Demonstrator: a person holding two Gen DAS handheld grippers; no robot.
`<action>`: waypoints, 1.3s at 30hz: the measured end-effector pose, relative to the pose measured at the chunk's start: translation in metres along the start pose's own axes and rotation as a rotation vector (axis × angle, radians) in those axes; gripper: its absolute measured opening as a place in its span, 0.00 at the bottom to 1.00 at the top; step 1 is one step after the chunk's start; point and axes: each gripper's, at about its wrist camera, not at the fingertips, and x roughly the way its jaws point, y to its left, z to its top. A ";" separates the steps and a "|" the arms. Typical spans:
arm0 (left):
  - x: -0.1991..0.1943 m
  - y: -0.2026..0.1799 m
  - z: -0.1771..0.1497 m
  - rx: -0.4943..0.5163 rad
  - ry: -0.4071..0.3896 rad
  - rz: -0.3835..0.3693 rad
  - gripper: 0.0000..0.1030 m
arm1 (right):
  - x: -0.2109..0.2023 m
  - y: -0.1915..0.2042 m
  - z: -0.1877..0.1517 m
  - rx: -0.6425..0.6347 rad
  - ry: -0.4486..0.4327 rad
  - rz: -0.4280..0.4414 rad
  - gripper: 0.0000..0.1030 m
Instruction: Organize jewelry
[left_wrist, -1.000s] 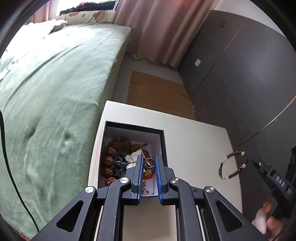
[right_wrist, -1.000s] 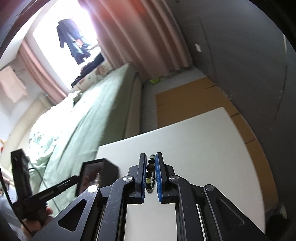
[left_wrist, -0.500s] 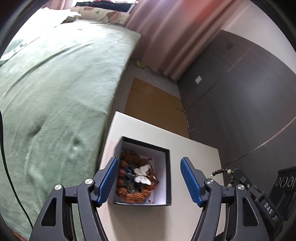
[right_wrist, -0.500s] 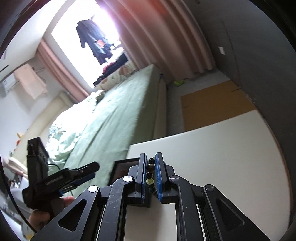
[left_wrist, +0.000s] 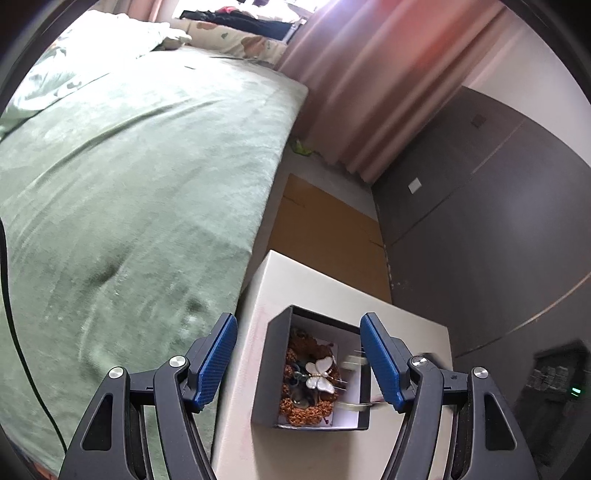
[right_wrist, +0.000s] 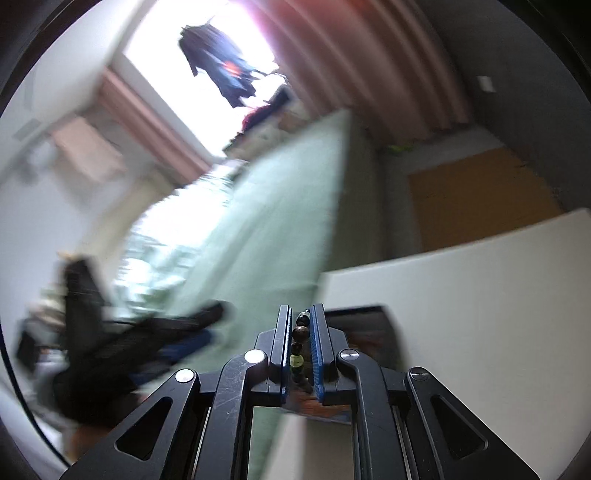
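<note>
Since a second ago my left tongs (left_wrist: 295, 363) have let go of the small piece they held over the box (left_wrist: 308, 373) and have opened wide; now nothing is between their blue pads, and they have drawn back a little, so the whole box is seen between them. My right tongs (right_wrist: 300, 350) have travelled from over the open table (right_wrist: 480, 295) toward the box, and their jaws have just been opening a little. The bead bracelet (right_wrist: 298, 345) is still between the pads, and the gap is narrow. I cannot tell for sure if the pads still press the beads or if they already loosen, because this picture is blurred from the motion.

In the left view the box stands near the corner of the table, beside the green bed (left_wrist: 129, 184). Inside it lie brown beads (left_wrist: 295, 408) and a white butterfly piece (left_wrist: 320, 374). At its right inner side there is a blurred streak, perhaps the bracelet and the tip of my right tongs, but I cannot be sure.

I think the left hand has finished its piece, and the bracelet is the next thing to go in. It seems to be just at the box, so the release should come over the white inside and not over the rim.
</note>
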 end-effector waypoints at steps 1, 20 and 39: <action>0.001 -0.001 -0.001 0.009 0.004 -0.004 0.68 | 0.007 -0.008 -0.002 0.022 0.036 -0.011 0.32; 0.011 -0.046 -0.036 0.117 0.050 -0.009 0.68 | -0.059 -0.058 -0.012 0.095 0.013 -0.128 0.86; -0.011 -0.111 -0.092 0.269 -0.053 0.081 0.88 | -0.131 -0.088 -0.016 0.107 -0.038 -0.219 1.00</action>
